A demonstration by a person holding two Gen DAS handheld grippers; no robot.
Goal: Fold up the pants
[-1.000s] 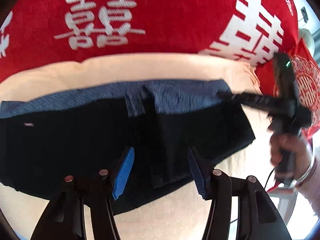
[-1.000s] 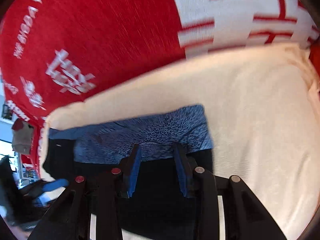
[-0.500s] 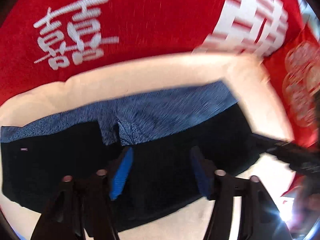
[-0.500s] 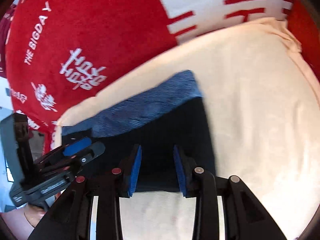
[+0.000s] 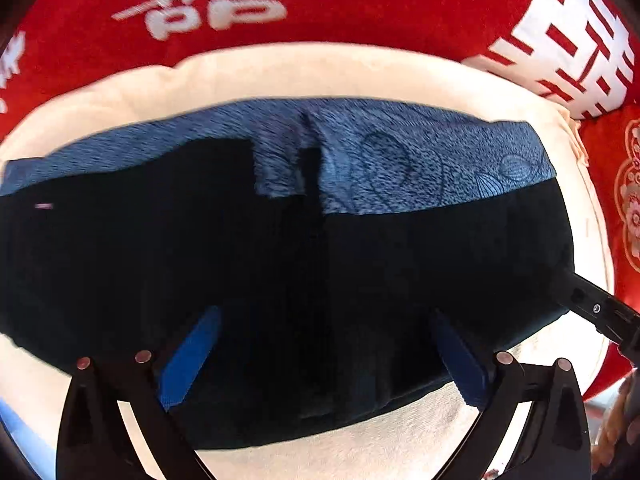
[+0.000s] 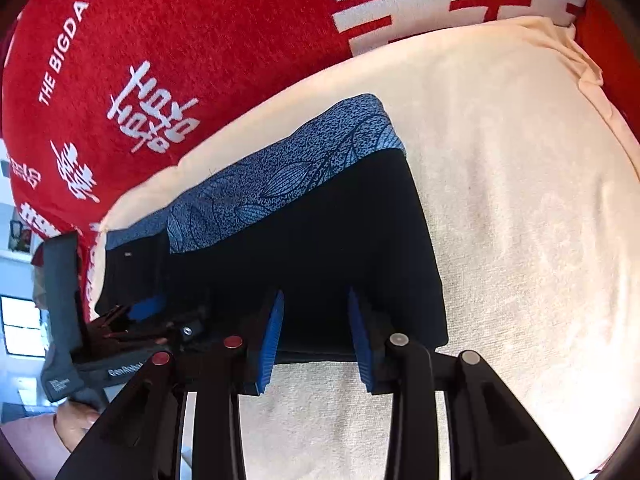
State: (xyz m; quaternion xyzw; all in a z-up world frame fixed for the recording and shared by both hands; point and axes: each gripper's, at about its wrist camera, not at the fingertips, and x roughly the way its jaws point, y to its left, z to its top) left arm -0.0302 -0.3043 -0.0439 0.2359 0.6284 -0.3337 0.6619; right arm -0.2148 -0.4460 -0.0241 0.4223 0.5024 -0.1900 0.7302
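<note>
Left wrist view
Landmark: cream towel (image 5: pixel 344 68), spread over a red blanket (image 5: pixel 400 4) with white characters
Pants: the pants (image 5: pixel 248 256) lie flat across the cream towel, folded into a wide dark band; a blue patterned strip (image 5: pixel 420 164) runs along their far edge, toward the red blanket
Left gripper: the left gripper (image 5: pixel 326 352) points down over the near edge of the pants; its jaws have just been opening and now stand spread wide, blue pads (image 5: pixel 188 356) apart over dark cloth, nothing clamped between them
Right gripper: one black finger (image 5: pixel 592 312) reaches in at the right end of the pants, near the towel's right edge; from here its jaw state cannot be told

Right wrist view
Pants: the pants (image 6: pixel 320 240) sit on the left half of the cream towel (image 6: pixel 520 220), patterned strip on the side next to the red blanket (image 6: pixel 200 40)
Right gripper: the right gripper (image 6: pixel 316 336) hangs at the near edge of the pants, jaws partly open; the blue pads (image 6: pixel 272 340) flank the cloth edge with a visible gap and no fabric pinched
Left gripper: seen at the left end of the pants (image 6: pixel 136 320), held by a hand (image 6: pixel 76 420) at the frame's lower left
</note>
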